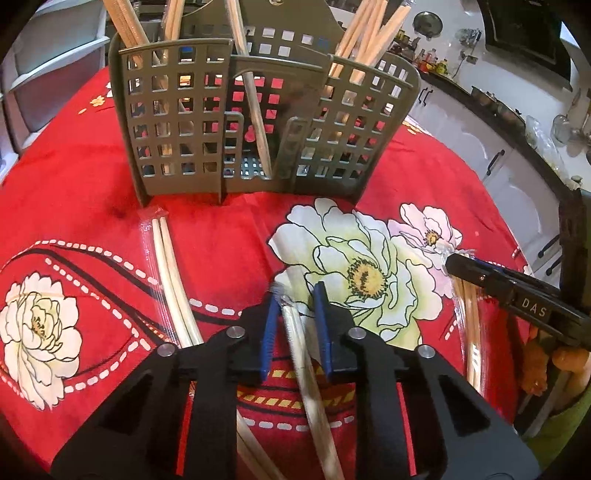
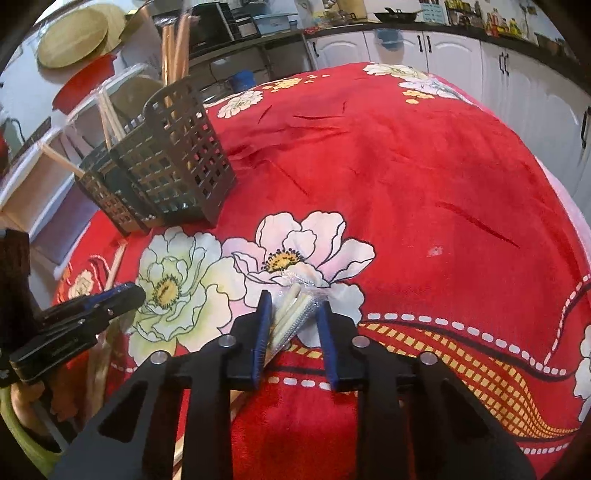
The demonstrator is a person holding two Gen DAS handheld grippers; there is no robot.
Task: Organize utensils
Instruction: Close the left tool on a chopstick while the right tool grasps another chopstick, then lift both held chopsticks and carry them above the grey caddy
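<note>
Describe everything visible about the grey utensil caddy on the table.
The grey-green slotted plastic utensil caddy stands upright on the red floral tablecloth, toward the table's far side. Its walls are grids of square holes, with a taller solid back panel. It is split into three compartments: left, a narrower centre and right. Pale wooden chopsticks lean out of the outer two, and at least one slants through the centre. Neither tool touches it.

A home kitchen. Behind the desk with its red flowered cloth (image 2: 406, 166) runs a dark counter (image 2: 369, 26) over white cabinets (image 2: 454, 55), crowded with bottles and jars (image 2: 498, 18) and a wok (image 2: 397, 14); left of the desk, round woven mats (image 2: 74, 37) lie on white shelves (image 1: 48, 74).
</note>
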